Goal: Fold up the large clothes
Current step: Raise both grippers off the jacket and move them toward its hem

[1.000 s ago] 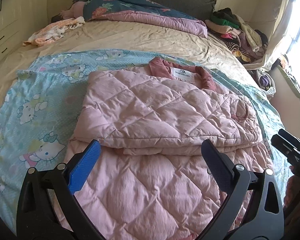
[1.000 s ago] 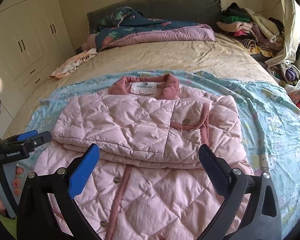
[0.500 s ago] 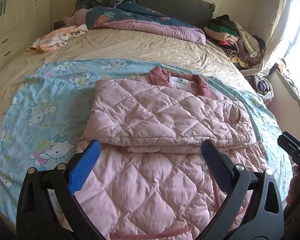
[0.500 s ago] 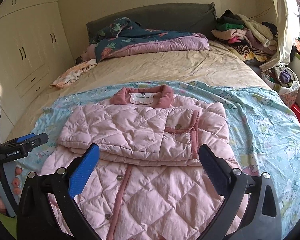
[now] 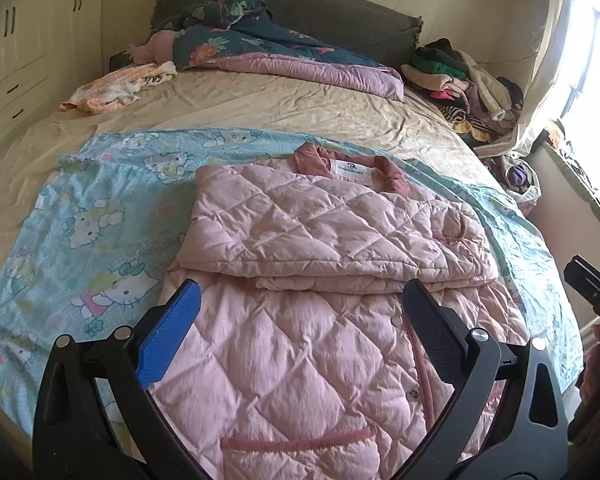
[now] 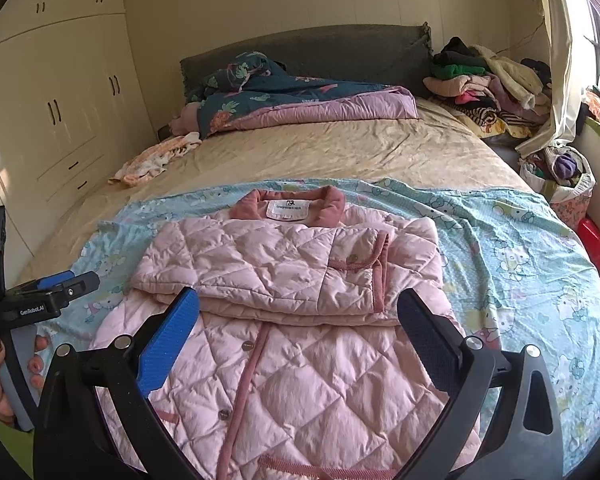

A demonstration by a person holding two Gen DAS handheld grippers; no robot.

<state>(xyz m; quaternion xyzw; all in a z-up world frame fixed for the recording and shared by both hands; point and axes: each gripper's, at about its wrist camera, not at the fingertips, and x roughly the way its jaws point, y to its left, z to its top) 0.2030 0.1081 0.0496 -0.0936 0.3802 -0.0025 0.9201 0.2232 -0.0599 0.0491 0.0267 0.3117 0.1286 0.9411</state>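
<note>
Wrinkled beige bedsheet (image 5: 284,108) is lying beyond both wide-open, empty grippers, left (image 5: 300,304) and right (image 6: 298,310), hovering over a puffy diamond-quilted pink coat (image 6: 284,280).

A home bedroom: bed (image 6: 340,152) with headboard (image 6: 320,56), rumpled quilt (image 6: 300,100), built-in wardrobes (image 6: 60,100), clothes pile (image 6: 488,84), curtained window (image 5: 588,52).

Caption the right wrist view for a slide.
Open right gripper above half-folded pink quilted jacket on cartoon sheet.

jacket (image 6: 296,320) on sheet (image 6: 520,248) — quilt (image 6: 300,104) behind | clothes pile (image 6: 484,84) far right
</note>
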